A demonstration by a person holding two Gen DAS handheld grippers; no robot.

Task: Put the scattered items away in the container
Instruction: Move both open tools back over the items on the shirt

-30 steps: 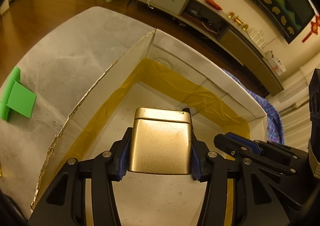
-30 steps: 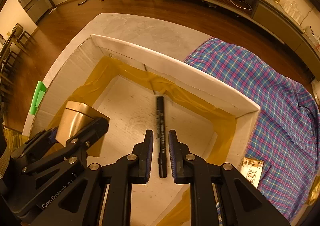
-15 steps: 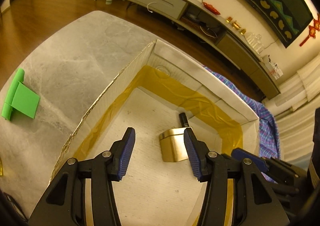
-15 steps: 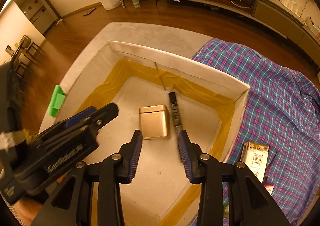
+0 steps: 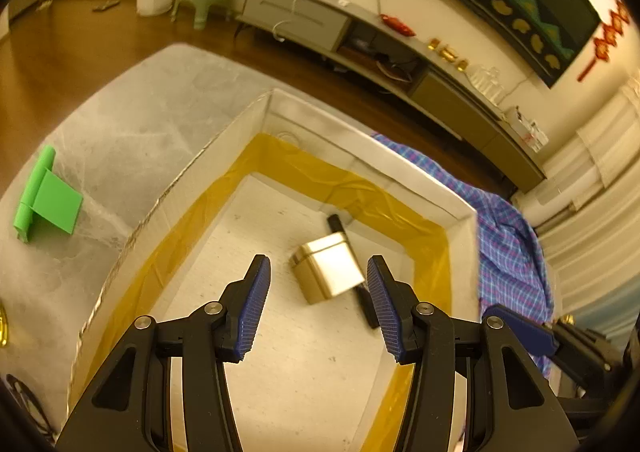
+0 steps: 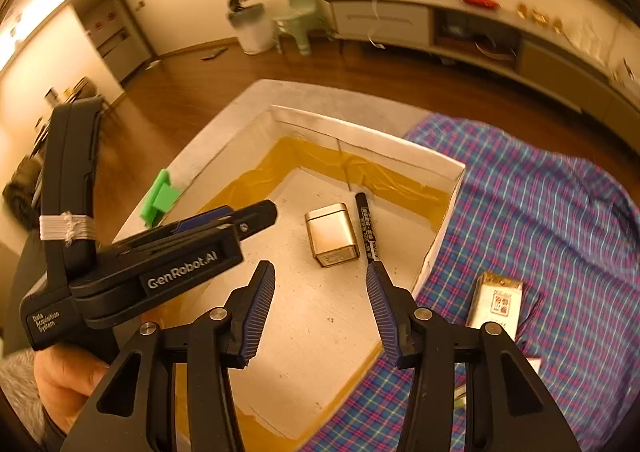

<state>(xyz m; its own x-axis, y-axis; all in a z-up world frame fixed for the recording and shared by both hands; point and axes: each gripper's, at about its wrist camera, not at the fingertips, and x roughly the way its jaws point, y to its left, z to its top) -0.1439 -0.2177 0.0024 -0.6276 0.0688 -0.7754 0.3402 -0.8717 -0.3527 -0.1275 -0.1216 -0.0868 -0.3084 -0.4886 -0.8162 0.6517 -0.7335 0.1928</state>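
Lying on the white floor of the cardboard box [image 5: 224, 144], the gold tin [image 5: 327, 272] rests on its side with the black marker [image 6: 368, 228] touching its right edge, both toward the box's far right corner. From the left wrist view, the left gripper [image 5: 316, 306] hangs above the box with its jaws spread apart and nothing between the blue pads; the tin sits below and beyond the gap, at about twelve o'clock from the midpoint and slightly toward the right jaw, and the marker's lower end runs down behind that right jaw's tip. From the right wrist view, the right gripper [image 6: 320, 308] also hangs over the box, its jaws opening and empty; the tin lies at roughly twelve o'clock beyond the gap, and the marker's near end reaches the tip of the right jaw (whether it touches cannot be told). The left gripper's body crosses this view at nine o'clock, held in a hand [image 6: 68, 376]. Outside the box, a green plastic piece [image 5: 46, 196] lies on the grey table [image 5: 120, 132] at ten o'clock, and a gold packet [image 6: 496, 304] rests on the plaid cloth [image 6: 560, 220] at three o'clock.
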